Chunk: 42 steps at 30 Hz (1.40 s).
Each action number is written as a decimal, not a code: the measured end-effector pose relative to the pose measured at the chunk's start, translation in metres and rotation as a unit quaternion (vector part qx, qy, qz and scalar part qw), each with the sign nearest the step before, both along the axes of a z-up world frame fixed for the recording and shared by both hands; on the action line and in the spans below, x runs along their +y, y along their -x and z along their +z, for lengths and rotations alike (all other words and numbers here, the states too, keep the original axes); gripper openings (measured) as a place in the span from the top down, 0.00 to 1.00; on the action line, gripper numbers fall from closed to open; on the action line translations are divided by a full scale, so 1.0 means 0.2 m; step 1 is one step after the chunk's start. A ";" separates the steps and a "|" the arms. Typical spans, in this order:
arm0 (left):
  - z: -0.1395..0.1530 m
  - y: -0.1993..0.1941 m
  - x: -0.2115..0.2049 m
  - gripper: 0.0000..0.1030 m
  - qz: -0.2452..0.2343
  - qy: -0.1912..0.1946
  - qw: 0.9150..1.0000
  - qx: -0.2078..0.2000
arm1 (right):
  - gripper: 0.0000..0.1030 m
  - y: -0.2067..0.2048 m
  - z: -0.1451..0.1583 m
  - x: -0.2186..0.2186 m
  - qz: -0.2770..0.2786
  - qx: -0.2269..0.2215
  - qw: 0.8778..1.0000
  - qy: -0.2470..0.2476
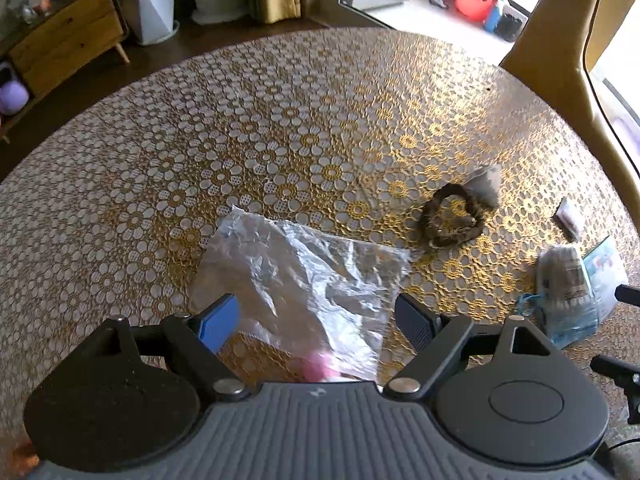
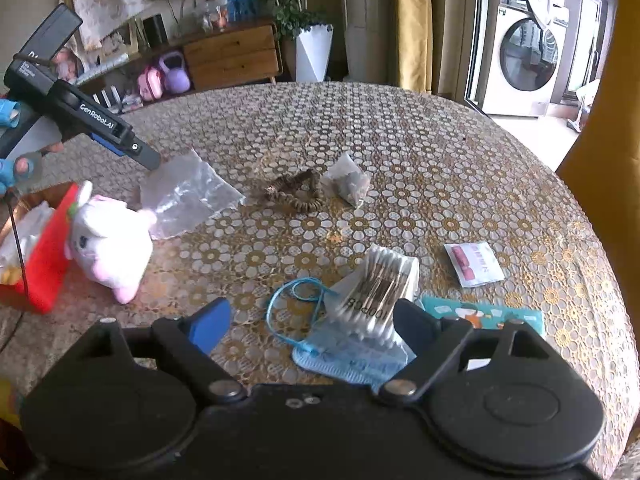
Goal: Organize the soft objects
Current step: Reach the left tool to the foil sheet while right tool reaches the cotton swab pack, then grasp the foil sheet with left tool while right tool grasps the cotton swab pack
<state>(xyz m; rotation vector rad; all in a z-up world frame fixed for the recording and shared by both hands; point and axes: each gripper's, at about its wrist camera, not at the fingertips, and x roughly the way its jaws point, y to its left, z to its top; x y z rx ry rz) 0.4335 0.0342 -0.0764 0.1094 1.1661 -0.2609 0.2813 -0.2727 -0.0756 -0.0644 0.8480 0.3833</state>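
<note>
From the left wrist view, the left gripper (image 1: 316, 320) is angling steeply down over the crinkled clear plastic bag (image 1: 304, 276), its tongs standing wide and holding nothing, the bag lying flat between and beyond the fingers on the round table with the gold-and-white floral lace cloth (image 1: 280, 120). A brown fabric scrunchie (image 1: 450, 220) is sitting well to the right, touching a small clear pouch (image 1: 486, 186), and a pink blur (image 1: 316, 366), probably the toy, is showing at the bag's near edge. Over to the right wrist view: the right gripper (image 2: 312, 326) is tilting down toward the bundled pack of cotton swabs (image 2: 380, 286) lying on a light blue face mask with a blue ear loop (image 2: 348, 354), tongs wide, empty, touching nothing yet. A white-and-pink plush bunny (image 2: 106, 244) is leaning beside a red box (image 2: 44, 268) at the left, and a white sachet with red print (image 2: 476, 264) is lying apart at the right. Judging by this scatter, the sorting is looking barely begun: everything seems to be loose, nothing bagged.
</note>
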 end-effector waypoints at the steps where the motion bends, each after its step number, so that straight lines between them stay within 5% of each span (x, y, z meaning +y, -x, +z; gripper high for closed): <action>1: -0.02 -0.02 0.01 0.17 -0.003 0.001 1.000 0.007 | 0.16 -0.02 -0.01 0.00 -0.002 0.003 1.000 0.001; 20: -0.31 -0.17 0.02 0.18 -0.026 -0.021 0.999 0.043 | 0.22 -0.23 -0.20 0.04 -0.027 0.032 0.998 0.044; 26: -0.33 -0.15 0.01 0.40 -0.029 -0.037 0.998 0.032 | 0.27 -0.25 -0.22 0.06 -0.029 0.016 0.996 0.081; 31: -0.32 -0.14 0.01 0.69 -0.029 -0.038 0.999 0.019 | 0.21 -0.27 -0.23 0.04 -0.052 0.015 0.995 0.089; 36: -0.31 -0.13 0.02 0.83 -0.024 -0.033 0.999 0.011 | 0.21 -0.28 -0.24 0.04 -0.061 0.012 0.994 0.089; 39: -0.30 -0.12 0.05 0.89 -0.011 -0.025 1.000 0.011 | 0.32 -0.29 -0.24 0.05 -0.062 0.004 0.994 0.092; 41: -0.30 -0.12 0.06 0.90 -0.006 -0.027 1.000 0.005 | 0.51 -0.30 -0.24 0.05 -0.064 0.002 0.994 0.093; 42: -0.30 -0.12 0.06 0.90 -0.004 -0.028 1.000 0.002 | 0.53 -0.30 -0.25 0.05 -0.064 0.007 0.994 0.085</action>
